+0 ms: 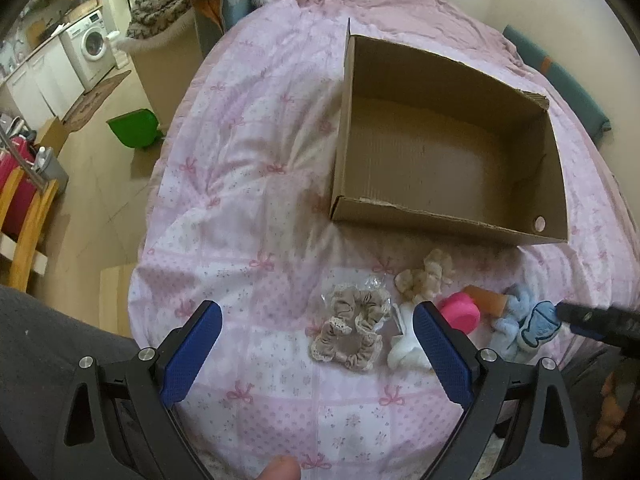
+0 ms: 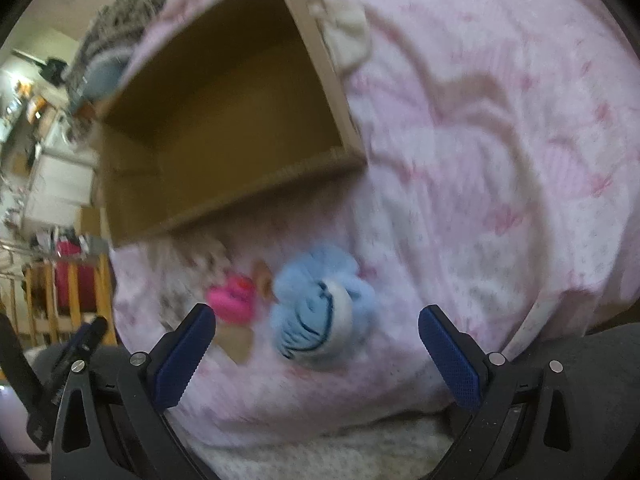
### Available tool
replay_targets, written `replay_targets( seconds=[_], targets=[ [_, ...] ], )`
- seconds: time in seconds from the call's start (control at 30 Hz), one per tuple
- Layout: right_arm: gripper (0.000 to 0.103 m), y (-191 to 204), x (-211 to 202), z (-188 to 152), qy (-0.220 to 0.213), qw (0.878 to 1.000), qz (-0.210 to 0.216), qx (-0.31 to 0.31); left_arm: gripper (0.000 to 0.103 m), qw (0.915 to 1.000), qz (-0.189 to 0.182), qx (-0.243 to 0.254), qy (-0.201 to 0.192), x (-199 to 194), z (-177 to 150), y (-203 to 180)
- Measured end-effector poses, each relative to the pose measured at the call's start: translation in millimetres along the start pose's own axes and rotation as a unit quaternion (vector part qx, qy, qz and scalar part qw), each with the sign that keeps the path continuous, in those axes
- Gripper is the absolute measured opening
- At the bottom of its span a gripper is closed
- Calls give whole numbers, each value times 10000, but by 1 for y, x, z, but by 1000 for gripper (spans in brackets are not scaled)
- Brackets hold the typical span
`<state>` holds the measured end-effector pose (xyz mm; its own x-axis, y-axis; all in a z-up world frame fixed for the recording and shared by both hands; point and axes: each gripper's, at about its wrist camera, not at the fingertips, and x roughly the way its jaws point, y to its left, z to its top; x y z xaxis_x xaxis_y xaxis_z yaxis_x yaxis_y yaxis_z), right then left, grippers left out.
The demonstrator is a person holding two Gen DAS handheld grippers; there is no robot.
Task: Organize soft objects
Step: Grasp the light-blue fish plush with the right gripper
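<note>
An open, empty cardboard box [image 1: 444, 152] sits on the pink quilt; it also shows in the right wrist view [image 2: 224, 120]. In front of it lie beige scrunchies in a clear wrapper [image 1: 352, 328], a small beige plush [image 1: 426, 276], a white soft item [image 1: 404, 344], a pink round item [image 1: 460, 312] and a blue plush [image 1: 528, 324]. My left gripper [image 1: 318, 332] is open above the scrunchies. My right gripper [image 2: 316, 332] is open just over the blue plush [image 2: 316, 308], with the pink item [image 2: 232, 296] to its left. The right wrist view is blurred.
The quilt [image 1: 248, 200] covers a bed. The floor lies to the left with a green bin [image 1: 134, 126], a wooden chair [image 1: 28, 216] and a washing machine [image 1: 90, 46]. A white cloth [image 2: 348, 36] lies beside the box. A teal cushion [image 1: 560, 80] sits at the far right.
</note>
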<state>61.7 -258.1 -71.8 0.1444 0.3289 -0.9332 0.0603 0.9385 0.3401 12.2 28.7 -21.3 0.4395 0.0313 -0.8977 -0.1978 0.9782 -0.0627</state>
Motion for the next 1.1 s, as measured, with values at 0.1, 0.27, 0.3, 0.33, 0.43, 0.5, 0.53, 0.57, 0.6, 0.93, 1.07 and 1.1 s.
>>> replay_targets(
  seconds=[0.1, 0.27, 0.3, 0.33, 0.43, 0.5, 0.53, 0.57, 0.6, 0.93, 1.07, 1.1],
  targets=[
    [103, 25, 16, -9, 176, 9978, -298, -561, 96, 10000, -11, -27, -1, 2, 1, 1],
    [103, 59, 62, -23, 219, 9836, -1192, -1334, 96, 9999, 21, -105, 109, 7, 5, 4],
    [103, 63, 70, -25, 222, 9788, -1421, -1460, 96, 9998, 23, -126, 118, 8, 6, 5],
    [101, 67, 77, -28, 227, 9748, -1587, -1553, 96, 9998, 20, -170, 140, 8, 6, 8],
    [82, 74, 89, -36, 168, 9682, -1852, -1672, 96, 9995, -4, -238, 200, 11, 7, 11],
    [62, 79, 93, -40, 95, 9682, -1841, -1690, 96, 9994, -23, -259, 210, 11, 7, 12],
    [50, 79, 92, -41, 68, 9698, -1815, -1626, 96, 9994, -32, -266, 205, 11, 7, 12],
    [46, 77, 88, -42, 47, 9732, -1718, -1527, 96, 9995, -32, -261, 198, 11, 7, 12],
    [45, 73, 84, -40, 52, 9765, -1616, -1427, 96, 9994, -52, -266, 193, 10, 8, 12],
    [42, 80, 12, -53, -605, 9931, -81, -999, 96, 9971, -184, -521, 516, 15, 17, 20],
    [42, 86, -4, -45, -971, 9887, 341, -1091, 91, 9940, -304, -551, 895, 30, 22, 20],
    [42, 84, -6, -35, -988, 9884, 351, -1096, 89, 9927, -318, -550, 1028, 35, 21, 20]
  ],
)
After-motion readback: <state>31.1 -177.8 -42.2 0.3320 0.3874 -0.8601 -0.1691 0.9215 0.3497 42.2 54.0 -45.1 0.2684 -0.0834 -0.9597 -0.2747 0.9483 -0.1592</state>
